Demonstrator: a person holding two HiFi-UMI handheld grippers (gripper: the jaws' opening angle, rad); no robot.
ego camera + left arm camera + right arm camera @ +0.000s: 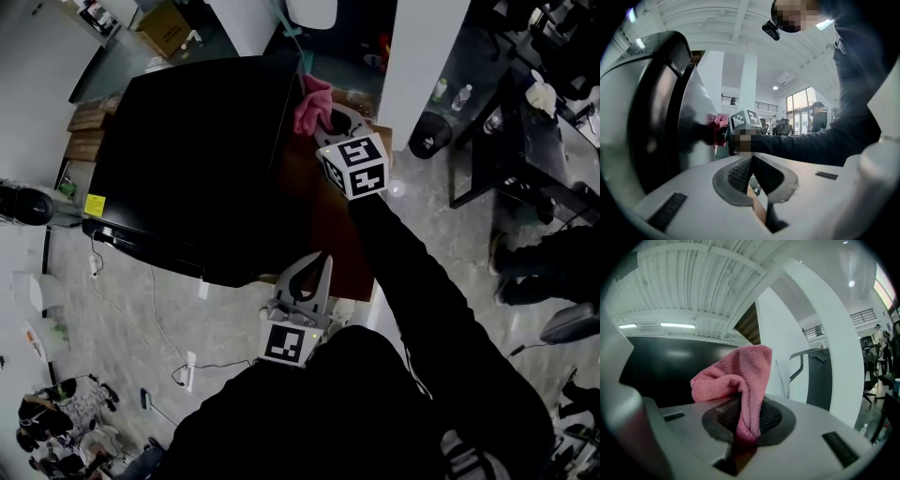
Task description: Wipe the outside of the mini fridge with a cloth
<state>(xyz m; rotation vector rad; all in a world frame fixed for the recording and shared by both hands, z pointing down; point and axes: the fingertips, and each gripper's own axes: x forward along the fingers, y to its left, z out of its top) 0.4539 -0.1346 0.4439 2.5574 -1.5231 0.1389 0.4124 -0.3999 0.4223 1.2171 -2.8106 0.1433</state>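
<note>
- The mini fridge (187, 159) is the big black box on the left, seen from above. Its dark top and sides are all within reach from where the person stands, which suits a wipe-down of the outside.
- The left gripper (314, 272) hangs low by the fridge's near corner. Its jaws are pressed together with nothing between them. It looks parked there to keep out of the working arm's way, or to be ready to steady the fridge. I can't tell whether it touches the fridge.
- The pink cloth (311, 103) is at the fridge's upper right edge, bunched into a soft wad against the black side. Most of it sticks out past the jaw tips, so fabric rather than plastic would meet the surface.
- The right gripper (328, 120) has its jaws clamped on a fold of that cloth. The arm reaches across from the right, so the wad is presented to the fridge's edge. My guess is the wiping is on that corner, with most of the outside left to do.
</note>
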